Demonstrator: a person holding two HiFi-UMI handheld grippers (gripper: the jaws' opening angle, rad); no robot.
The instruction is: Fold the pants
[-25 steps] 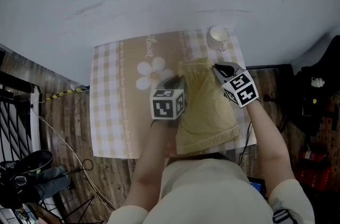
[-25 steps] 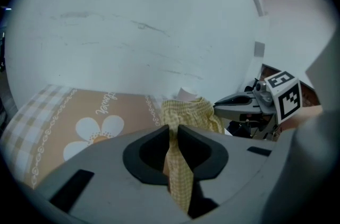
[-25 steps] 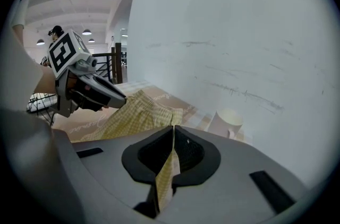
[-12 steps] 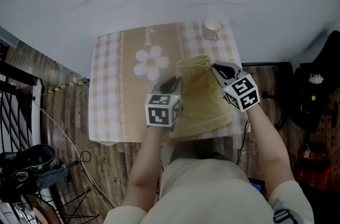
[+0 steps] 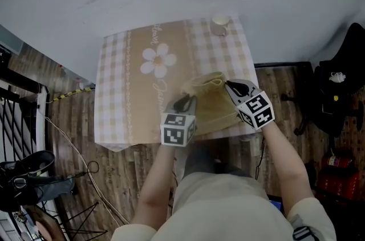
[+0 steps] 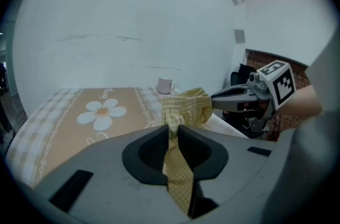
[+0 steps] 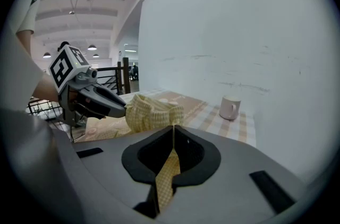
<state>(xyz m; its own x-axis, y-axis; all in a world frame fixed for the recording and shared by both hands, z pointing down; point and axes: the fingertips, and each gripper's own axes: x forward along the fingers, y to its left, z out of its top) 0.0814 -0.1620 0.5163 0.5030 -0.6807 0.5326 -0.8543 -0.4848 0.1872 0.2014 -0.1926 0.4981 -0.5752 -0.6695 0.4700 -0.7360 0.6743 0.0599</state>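
Yellow checked pants (image 5: 209, 104) lie bunched at the near right part of the table, their waistband lifted between both grippers. My left gripper (image 5: 183, 103) is shut on the waistband's left corner; the fabric (image 6: 178, 170) runs down between its jaws. My right gripper (image 5: 232, 87) is shut on the right corner, with cloth (image 7: 169, 164) pinched in its jaws. In the left gripper view the right gripper (image 6: 220, 101) shows beside the raised pants (image 6: 187, 109). In the right gripper view the left gripper (image 7: 114, 106) holds the other end of the pants (image 7: 151, 111).
A beige checked tablecloth (image 5: 122, 97) with a white daisy print (image 5: 158, 60) covers the table. A white mug (image 5: 219, 25) stands at its far right corner, also seen as mug (image 6: 165, 85) and mug (image 7: 229, 107). A white wall lies beyond; wooden floor, cables and a black chair surround the table.
Both grippers have pulled the pants toward the table's near edge, away from the mug. The hanging lower part of the pants has gathered in; both grips stayed shut.
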